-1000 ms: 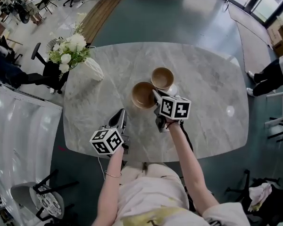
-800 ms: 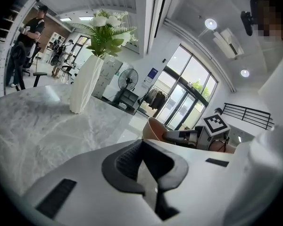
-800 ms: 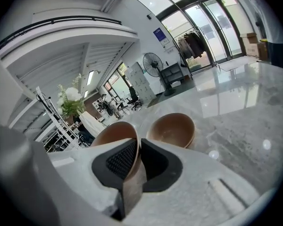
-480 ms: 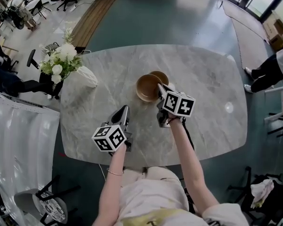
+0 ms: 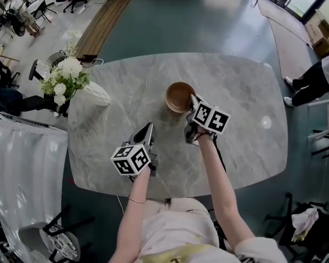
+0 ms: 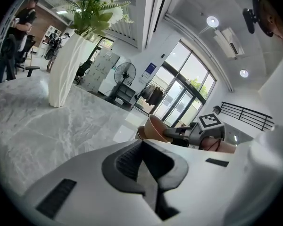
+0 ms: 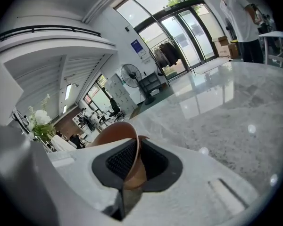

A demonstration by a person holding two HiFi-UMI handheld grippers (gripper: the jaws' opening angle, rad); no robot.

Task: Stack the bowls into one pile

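My right gripper is shut on the rim of a brown bowl, which it holds tilted over the middle of the grey marble table. In the right gripper view the bowl's wall is pinched between the black pads. The left gripper view shows the held bowl with a second bowl just under and behind it; in the head view that second bowl is hidden. My left gripper hovers near the table's front left, shut with nothing between its pads.
A white vase of white flowers stands at the table's left end. A person stands beyond the right end. Office chairs sit behind the vase.
My right gripper carried the brown bowl to the right until it covers the second bowl. My left gripper moved a little forward over the table.
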